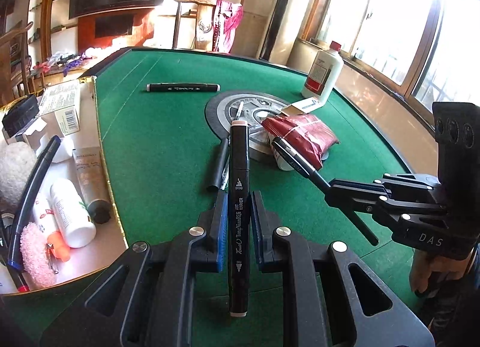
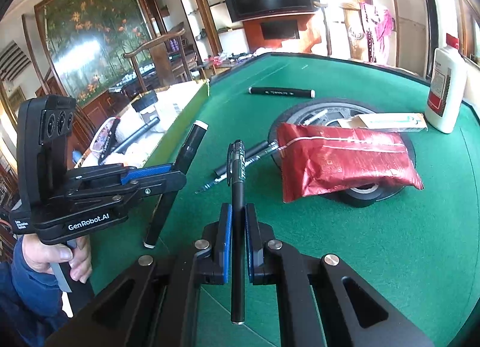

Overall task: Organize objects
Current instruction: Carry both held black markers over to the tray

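Above the green tabletop [image 1: 168, 125] I hold an art marker [image 1: 239, 212] clamped in my left fingers [image 1: 220, 227] and a pen [image 2: 238, 212] in my right fingers [image 2: 227, 239], both probably bound for the box [image 1: 90, 101] at left.

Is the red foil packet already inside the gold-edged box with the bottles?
No, the red foil packet lies out on the green table, partly over the round hub at its centre, apart from the gold-edged box.
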Action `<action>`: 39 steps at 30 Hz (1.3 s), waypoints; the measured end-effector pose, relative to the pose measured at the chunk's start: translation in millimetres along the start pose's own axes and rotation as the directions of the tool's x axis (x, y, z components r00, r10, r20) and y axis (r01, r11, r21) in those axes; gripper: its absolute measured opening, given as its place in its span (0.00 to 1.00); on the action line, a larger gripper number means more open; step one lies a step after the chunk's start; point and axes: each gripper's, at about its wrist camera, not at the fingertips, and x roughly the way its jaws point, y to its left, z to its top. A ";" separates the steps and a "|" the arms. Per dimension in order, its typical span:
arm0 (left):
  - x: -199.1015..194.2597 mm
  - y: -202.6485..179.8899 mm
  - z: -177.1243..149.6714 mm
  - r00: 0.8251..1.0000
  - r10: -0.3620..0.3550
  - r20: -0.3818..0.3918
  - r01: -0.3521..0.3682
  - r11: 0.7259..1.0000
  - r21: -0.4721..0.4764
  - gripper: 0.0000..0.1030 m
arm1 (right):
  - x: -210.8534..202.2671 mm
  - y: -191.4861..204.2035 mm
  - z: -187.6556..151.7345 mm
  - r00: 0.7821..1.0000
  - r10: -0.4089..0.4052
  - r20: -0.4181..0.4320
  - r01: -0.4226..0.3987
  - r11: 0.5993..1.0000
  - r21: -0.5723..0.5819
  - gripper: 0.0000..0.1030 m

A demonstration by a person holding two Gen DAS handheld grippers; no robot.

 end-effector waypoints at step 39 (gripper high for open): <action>-119.7 178.2 10.3 0.973 0.191 0.130 -0.149 0.949 -0.278 0.14 | 104.0 154.5 97.4 0.986 0.167 0.022 -0.166 0.985 -0.054 0.05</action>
